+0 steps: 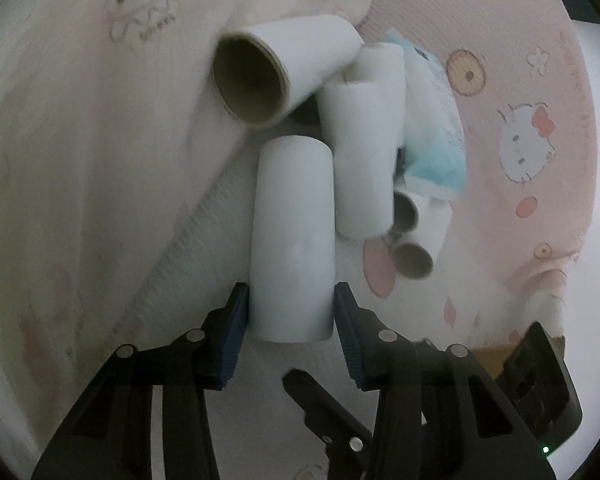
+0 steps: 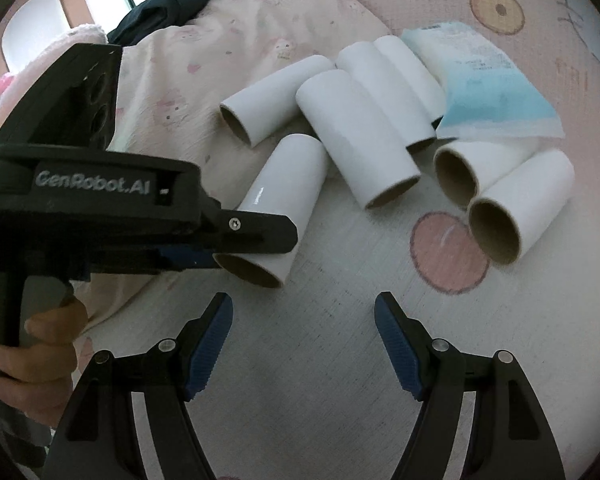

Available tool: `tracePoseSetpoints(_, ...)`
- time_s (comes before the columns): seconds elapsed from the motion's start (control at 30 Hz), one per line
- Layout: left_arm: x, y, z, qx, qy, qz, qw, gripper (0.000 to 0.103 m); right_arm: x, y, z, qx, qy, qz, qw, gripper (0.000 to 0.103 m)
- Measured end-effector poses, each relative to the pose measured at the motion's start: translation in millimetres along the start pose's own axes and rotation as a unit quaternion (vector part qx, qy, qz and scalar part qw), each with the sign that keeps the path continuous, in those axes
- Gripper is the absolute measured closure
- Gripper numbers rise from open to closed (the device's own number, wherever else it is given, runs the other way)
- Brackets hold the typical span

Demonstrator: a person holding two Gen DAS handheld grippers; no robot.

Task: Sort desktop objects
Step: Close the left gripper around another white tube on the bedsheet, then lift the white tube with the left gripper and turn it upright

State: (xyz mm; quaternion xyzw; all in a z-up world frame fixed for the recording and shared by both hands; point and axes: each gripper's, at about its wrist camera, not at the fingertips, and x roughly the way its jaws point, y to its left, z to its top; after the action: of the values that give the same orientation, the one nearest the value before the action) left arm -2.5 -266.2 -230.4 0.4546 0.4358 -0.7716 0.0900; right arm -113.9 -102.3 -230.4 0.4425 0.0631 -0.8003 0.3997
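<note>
Tubes of white-wrapped cardboard lie scattered on a printed cloth (image 2: 320, 360), and one of them is caught in a gripper.

- The left gripper (image 1: 291, 312) has its fingers closed on a white tube (image 1: 292, 240). One blue pad presses on each side of the tube's near end.
- That white tube runs straight out from between the left fingers, lengthwise along them. Its far end points toward the pile ahead. From the right wrist view its brown open mouth shows just under the black finger.
- A hand (image 2: 32, 360) is wrapped round the left gripper's black handle, to the left of the right fingers.
- The right gripper (image 2: 304, 308) has its fingers spread wide with nothing between them. Only bare cloth lies in the gap.
- Beyond the left fingertips, past the held tube's far end, the loose tubes (image 2: 360, 128) lie bunched together, some leaning on each other.
- One wide-mouthed tube (image 1: 256, 76) lies ahead and to the left of the left fingers, its brown inside turned toward them.
- Ahead and to the right of the right fingers two more tubes sit side by side, the nearer tube (image 2: 516, 208) touching the farther tube (image 2: 472, 164). Both open ends face the fingers.
- A blue-and-white packet (image 2: 496, 96) lies behind those two, at the far right edge of the pile.
</note>
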Motion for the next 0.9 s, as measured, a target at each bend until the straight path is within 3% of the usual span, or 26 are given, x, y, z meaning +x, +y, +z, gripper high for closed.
tracePoseSetpoints(0.43, 6, -5, -20, 0.009, 0.037, -0.037, 0.9986, 0.057, -14, -21, -16, 0.053, -0.019, 0.036, 0.998, 0.031)
tracePoseSetpoints(0.6, 10, -19, -30, 0.038, 0.041, -0.039, 0.9977, 0.057, -27, -27, -21, 0.068, -0.024, 0.050, 0.996, 0.031)
tracePoseSetpoints(0.73, 14, -29, -38, 0.055, 0.049, -0.047, 0.9962, 0.057, -27, -32, -22, 0.114, -0.021, 0.063, 0.991, 0.031)
tracePoseSetpoints(0.9, 20, -40, -45, 0.070, 0.062, -0.059, 0.9939, 0.057, -35, -34, -29, 0.133, -0.029, 0.064, 0.989, 0.040)
